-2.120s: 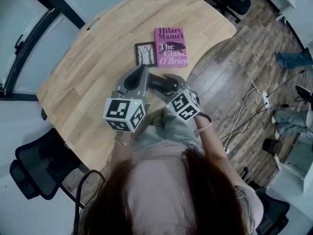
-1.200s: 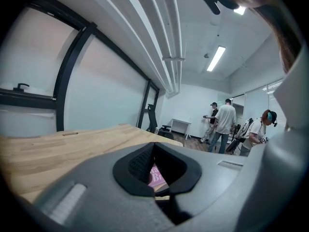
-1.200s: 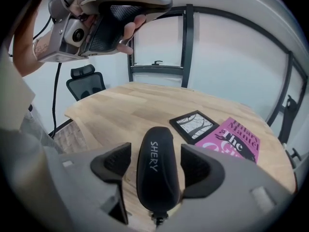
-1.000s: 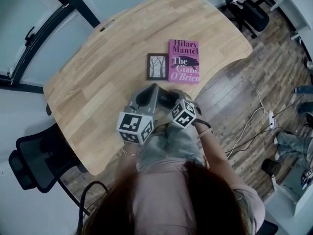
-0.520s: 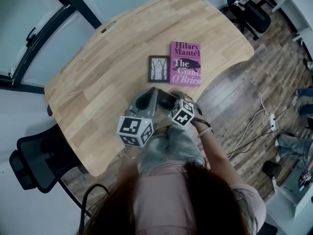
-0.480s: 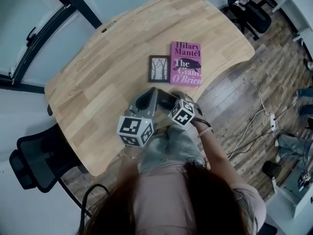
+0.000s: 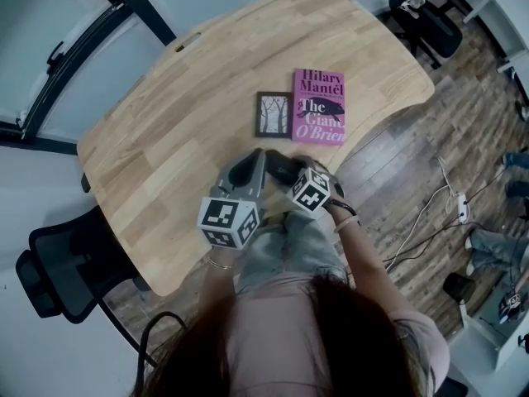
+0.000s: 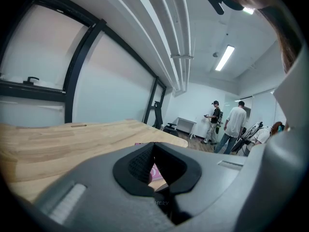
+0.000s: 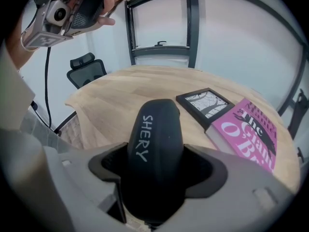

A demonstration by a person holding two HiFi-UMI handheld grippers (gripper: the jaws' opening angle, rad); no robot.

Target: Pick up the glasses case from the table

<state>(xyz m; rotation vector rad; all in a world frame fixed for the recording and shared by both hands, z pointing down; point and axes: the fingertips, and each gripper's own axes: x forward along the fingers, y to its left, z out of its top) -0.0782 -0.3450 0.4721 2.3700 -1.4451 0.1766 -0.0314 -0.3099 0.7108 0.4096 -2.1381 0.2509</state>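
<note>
Starting with the head view: finds the glasses case (image 7: 279, 170) lying on the wooden table (image 7: 173, 131) near its front edge, just short of a small picture frame (image 7: 273, 114) and a pink book (image 7: 319, 106) set side by side. Shows the right gripper (image 7: 291, 172) tipped steeply down over the case, and the left gripper (image 7: 253, 159) held close alongside, nearly level, judged to be parked there to stay out of the grab. Moving to the left gripper view: shows its 2 jaws brought together at the tips with nothing gripped, only a sliver of pink cover and a bit of the dark case glimpsed through the gap lower down; reads as idle, not as a second grip. Moving to the right gripper view: shows the claw spread wide, 1 jaw on each side of the dark rounded case, resting flat on the tabletop and running lengthwise away from the camera. Appears to straddle rather than squeeze, though hard to tell here whether the pads already brush its flanks. Reads as lined up across the narrow width on purpose, so that closing would clamp the case squarely before any lift off the table.
</note>
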